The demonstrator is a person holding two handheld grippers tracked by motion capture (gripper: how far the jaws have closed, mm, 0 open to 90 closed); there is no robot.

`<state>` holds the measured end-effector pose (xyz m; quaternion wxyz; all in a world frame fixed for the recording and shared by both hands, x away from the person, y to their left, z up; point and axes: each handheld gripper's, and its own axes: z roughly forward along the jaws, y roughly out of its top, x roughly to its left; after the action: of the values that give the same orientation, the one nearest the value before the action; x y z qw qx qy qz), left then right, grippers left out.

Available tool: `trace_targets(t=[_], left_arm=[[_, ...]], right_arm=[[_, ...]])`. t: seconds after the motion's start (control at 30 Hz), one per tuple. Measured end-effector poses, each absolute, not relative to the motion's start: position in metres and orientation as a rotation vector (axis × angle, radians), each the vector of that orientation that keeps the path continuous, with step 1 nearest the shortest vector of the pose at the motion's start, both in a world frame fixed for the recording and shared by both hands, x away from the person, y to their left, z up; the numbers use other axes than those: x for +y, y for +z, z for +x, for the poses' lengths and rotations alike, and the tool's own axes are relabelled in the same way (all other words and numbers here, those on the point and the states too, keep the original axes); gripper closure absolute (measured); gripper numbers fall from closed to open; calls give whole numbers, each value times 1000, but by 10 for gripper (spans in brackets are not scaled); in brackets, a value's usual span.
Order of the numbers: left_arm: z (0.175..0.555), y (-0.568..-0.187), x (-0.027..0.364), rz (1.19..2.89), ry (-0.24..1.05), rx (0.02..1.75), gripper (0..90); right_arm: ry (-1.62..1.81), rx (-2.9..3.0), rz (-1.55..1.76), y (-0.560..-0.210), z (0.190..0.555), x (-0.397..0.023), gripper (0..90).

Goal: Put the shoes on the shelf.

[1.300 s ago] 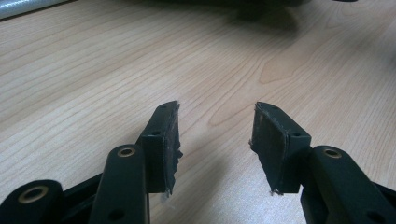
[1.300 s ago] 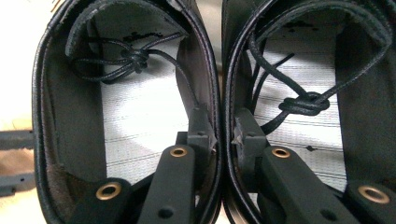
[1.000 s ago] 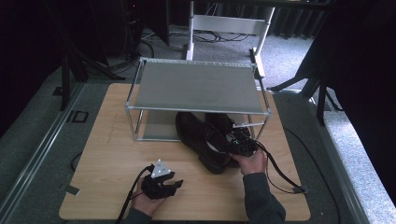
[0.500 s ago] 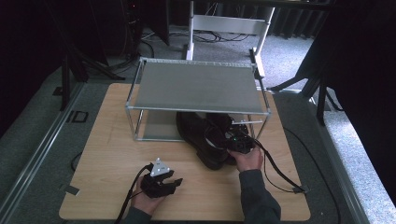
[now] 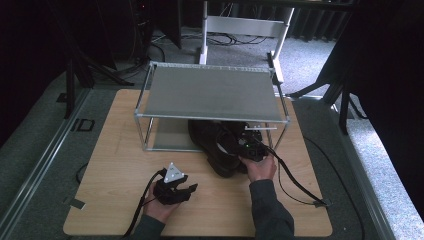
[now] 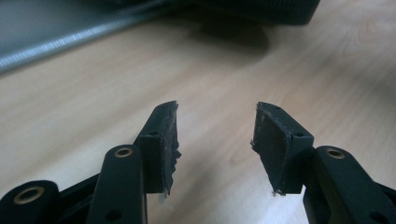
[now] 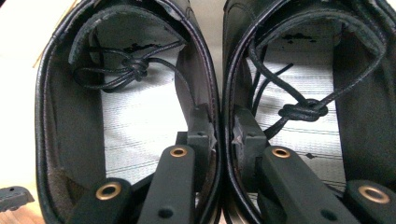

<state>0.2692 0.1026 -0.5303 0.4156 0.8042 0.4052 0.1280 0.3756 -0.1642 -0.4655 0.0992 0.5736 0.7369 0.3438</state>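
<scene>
The right gripper (image 7: 219, 135) pinches both shoes' (image 5: 220, 150) soft inner walls together at centre frame, a limp hold, while the left gripper (image 6: 215, 140) gapes empty

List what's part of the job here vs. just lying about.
In the job:
- shoes, a black pair, inner walls pinched together
- right gripper, shut on both shoes
- rack, shoes at its lower shelf

Not in it:
- left gripper, open, nothing between jaws, just been opening
- stand behind the table
</scene>
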Motion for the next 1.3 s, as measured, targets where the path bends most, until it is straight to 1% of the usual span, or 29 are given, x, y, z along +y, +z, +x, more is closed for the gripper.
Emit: trace_targets(t=[0.3,0.47,1.03,1.13,1.3], left_arm=[[294,-522,94,1991,366,1051,506],[309,-518,81,1979,387,1075,512],[326,-513,45,1998,378,1015,537],[331,-514,38,2023,379,998,544],[337,-517,34,2030,371,1002,557]], right_arm=[[991,2133,1710,-472,380,-161,802],[990,2111,1722,-474,381,-159,802],[1014,1996,1757,-477,390,-158,801],[1028,1965,1765,-478,391,-157,801],[1057,1939,1761,-480,393,-156,800]])
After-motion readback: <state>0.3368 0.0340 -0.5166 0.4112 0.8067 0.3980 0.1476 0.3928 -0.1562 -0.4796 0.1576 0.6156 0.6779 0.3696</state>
